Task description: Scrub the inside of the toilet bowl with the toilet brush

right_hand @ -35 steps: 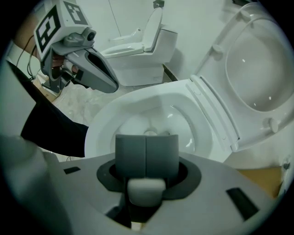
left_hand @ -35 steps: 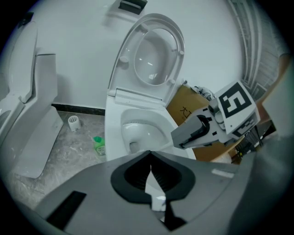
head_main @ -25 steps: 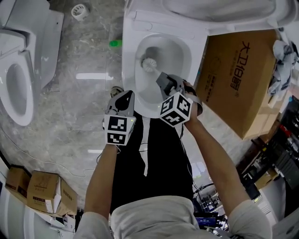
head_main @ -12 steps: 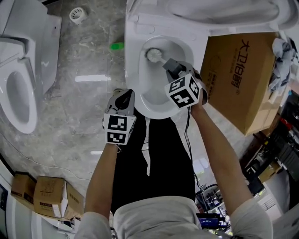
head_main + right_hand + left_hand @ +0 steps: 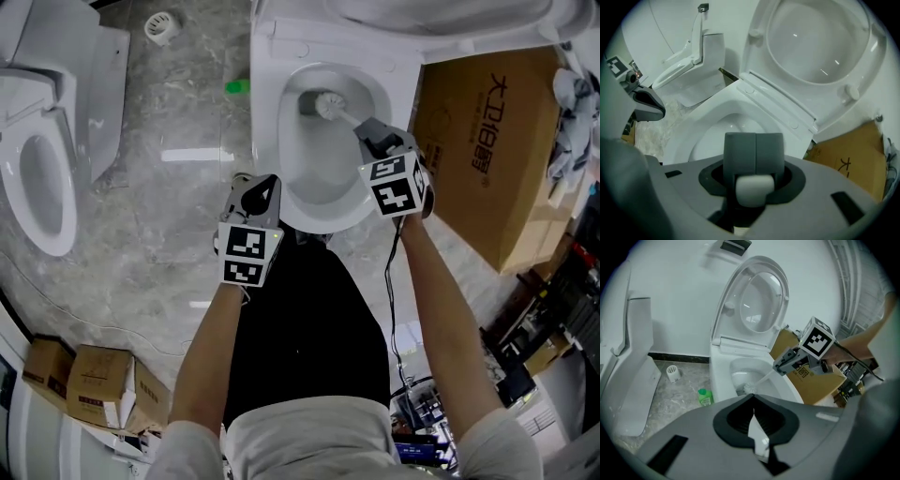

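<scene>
we note a cardboard box [image 5: 487, 150] just beside the toilet bowl [image 5: 265, 112] on its right, a green bottle [image 5: 236, 86] on the floor at its left, and a second toilet [image 5: 37, 187] well apart. the raised lid [image 5: 441, 14] is cut off at the head view's top edge. the bowl holds the toilet brush [image 5: 323, 103], its head near the back wall. the right gripper [image 5: 370, 133] clamps the brush handle; its jaws hide the head in its own view. the left gripper [image 5: 255, 192] is closed and empty, near the front rim.
</scene>
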Motion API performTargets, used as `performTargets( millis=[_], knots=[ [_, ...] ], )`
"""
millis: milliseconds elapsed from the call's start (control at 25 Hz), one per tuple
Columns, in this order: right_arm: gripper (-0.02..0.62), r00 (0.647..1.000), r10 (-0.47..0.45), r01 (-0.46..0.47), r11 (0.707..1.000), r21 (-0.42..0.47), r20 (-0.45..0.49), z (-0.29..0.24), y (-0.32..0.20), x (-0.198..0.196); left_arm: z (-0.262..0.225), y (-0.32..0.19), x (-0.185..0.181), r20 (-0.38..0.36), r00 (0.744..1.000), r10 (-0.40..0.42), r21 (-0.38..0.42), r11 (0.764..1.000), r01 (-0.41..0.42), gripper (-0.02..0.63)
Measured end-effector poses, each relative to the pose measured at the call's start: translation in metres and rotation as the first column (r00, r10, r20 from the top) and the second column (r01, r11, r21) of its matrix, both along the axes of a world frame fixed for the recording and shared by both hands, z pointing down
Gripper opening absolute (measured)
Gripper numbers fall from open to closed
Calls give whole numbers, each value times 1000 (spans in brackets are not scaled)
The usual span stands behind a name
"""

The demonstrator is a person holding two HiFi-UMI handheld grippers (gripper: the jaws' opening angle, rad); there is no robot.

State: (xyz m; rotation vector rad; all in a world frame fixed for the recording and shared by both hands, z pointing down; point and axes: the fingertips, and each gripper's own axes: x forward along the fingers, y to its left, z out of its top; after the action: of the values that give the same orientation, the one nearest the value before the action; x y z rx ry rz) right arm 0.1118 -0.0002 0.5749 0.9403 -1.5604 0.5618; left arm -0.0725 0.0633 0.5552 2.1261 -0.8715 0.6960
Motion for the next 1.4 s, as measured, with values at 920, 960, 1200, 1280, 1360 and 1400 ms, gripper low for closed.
performTargets(
  millis=[920, 960, 1200, 1280, 1360, 1400],
  knots=[
    [152, 848, 295, -418, 883, 213, 440, -176, 115, 31, -167, 32, 51, 35, 996, -76, 170, 983, 69, 11],
    [152, 843, 294, -425, 877, 224, 450, -188, 119, 32, -180, 33, 53, 33, 996, -85, 184, 980, 77, 11],
    [152, 819, 276, -463, 836, 295, 504, -252, 144, 39, -243, 48, 65, 17, 992, -121, 252, 961, 113, 11],
    [152, 813, 264, -469, 825, 315, 520, -270, 151, 40, -261, 54, 68, 15, 992, -128, 271, 955, 119, 11],
    [152, 812, 244, -466, 818, 338, 530, -289, 159, 41, -283, 62, 72, 27, 992, -125, 310, 944, 110, 11],
    [152, 812, 233, -464, 814, 350, 535, -298, 165, 42, -294, 66, 74, 33, 992, -120, 334, 937, 102, 11]
  ],
)
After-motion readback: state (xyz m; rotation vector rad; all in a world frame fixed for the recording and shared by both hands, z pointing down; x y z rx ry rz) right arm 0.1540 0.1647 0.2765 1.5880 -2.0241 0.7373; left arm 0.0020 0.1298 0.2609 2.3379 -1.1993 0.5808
